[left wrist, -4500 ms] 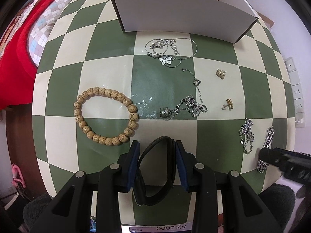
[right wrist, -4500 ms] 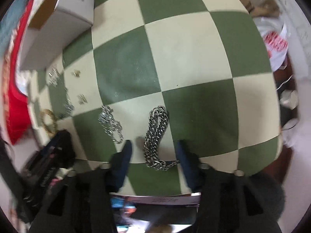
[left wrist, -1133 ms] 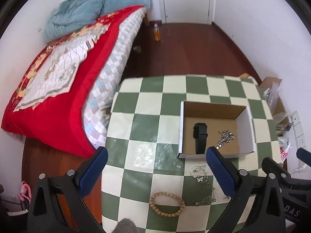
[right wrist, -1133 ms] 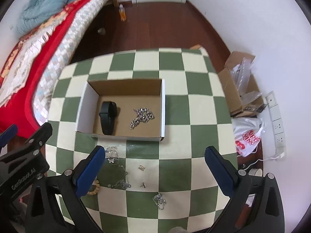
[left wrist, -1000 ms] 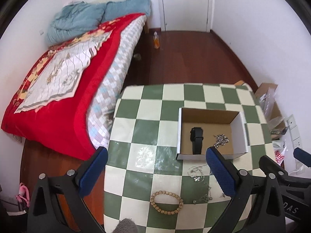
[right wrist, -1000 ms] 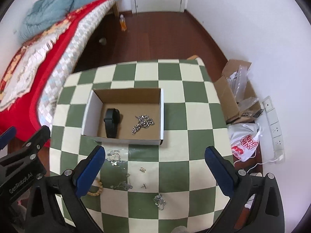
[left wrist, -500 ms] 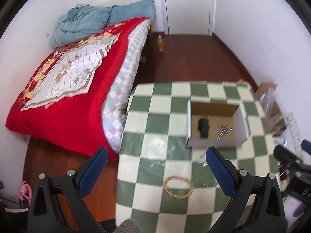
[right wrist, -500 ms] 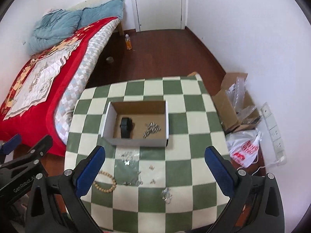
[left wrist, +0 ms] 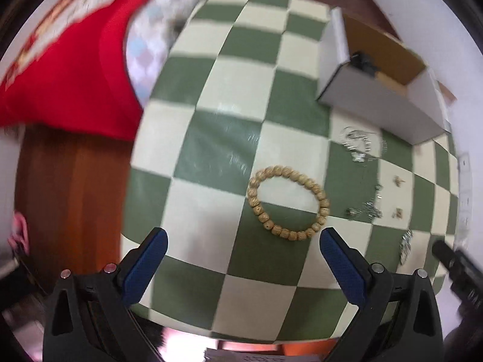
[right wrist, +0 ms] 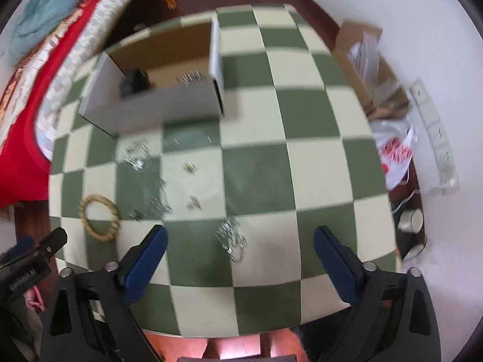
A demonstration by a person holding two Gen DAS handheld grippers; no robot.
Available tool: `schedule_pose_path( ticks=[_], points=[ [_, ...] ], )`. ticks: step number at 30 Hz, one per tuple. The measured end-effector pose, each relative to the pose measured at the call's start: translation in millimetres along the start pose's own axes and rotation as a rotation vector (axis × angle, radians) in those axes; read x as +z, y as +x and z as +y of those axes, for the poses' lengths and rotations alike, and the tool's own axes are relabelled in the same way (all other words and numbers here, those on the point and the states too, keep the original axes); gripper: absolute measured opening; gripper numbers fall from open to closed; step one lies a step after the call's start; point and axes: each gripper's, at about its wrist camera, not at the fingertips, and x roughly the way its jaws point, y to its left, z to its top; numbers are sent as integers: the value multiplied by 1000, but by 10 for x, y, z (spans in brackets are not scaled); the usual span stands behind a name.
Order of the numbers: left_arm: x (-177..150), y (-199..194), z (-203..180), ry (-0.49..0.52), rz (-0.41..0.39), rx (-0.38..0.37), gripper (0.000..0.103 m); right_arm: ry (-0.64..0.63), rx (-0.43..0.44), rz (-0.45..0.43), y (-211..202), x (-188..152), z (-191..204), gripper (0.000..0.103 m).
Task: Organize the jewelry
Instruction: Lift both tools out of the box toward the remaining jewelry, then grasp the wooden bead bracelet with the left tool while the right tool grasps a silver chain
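The left gripper (left wrist: 241, 253) hovers above the green and cream checkered table (left wrist: 211, 96) with its two blue-padded fingers (left wrist: 145, 264) spread wide, and nothing is between them. Just ahead of the fingertips, closer to the right finger, lies the round bracelet of light brown wooden beads (left wrist: 287, 202), flat on the table and not touched by the gripper. Further ahead and to the right stands the open white cardboard box with a brown inside (left wrist: 377, 102); a black watch band (left wrist: 363, 60) shows over its near wall.

The right gripper (right wrist: 240, 246) is also wide open and holds nothing. Between its fingers, a little ahead of the tips, lies a small heap of silver chain (right wrist: 231, 239). To the left of the left finger, the same bead bracelet (right wrist: 99, 218) is seen — beside it the black body of the other gripper. Ahead are two small gold earrings (right wrist: 190, 166) and tangled thin silver necklaces (right wrist: 137, 154), all blurred. Behind them stands the same box (right wrist: 157, 107), and inside it lie the black band (right wrist: 134, 83) and a silver chain (right wrist: 190, 78).
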Motion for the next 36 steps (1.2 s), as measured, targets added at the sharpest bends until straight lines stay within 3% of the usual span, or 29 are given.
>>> schedule_pose_path(
  ticks=[5, 9, 10, 14, 16, 19, 25, 28, 30, 32, 36],
  points=[
    [60, 293, 20, -49, 30, -5, 100, 50, -8, 44, 248, -86, -168, 83],
    [63, 410, -25, -23, 31, -3, 78, 62, 7, 62, 385, -161, -220, 79],
    [55, 432, -40, -10, 34, 4, 67, 62, 12, 64, 406, -168, -215, 78],
    [-2, 451, -83, 41, 4, 12, 55, 49, 30, 64, 503, -223, -134, 74],
    [-20, 435, -94, 53, -8, 11, 33, 40, 25, 67, 549, -227, -86, 73],
    [-16, 436, -116, 69, -9, 14, 11, 26, 13, 74, 636, -240, -7, 70],
    [-91, 451, -131, 110, -31, 48, 7, -19, -52, 42, 642, -273, 158, 66],
    [-153, 398, -128, 134, -62, 67, 7, -33, -52, 18, 606, -292, 211, 48],
    [-231, 331, -152, 148, -83, 74, 7, -45, -57, 7, 587, -305, 245, 14],
    [-314, 255, -216, 164, -100, 68, 7, -54, -59, 6, 587, -302, 259, 8],
    [-359, 91, -247, 190, -127, 45, 7, -51, -31, -2, 559, -303, 217, 7]
  ],
)
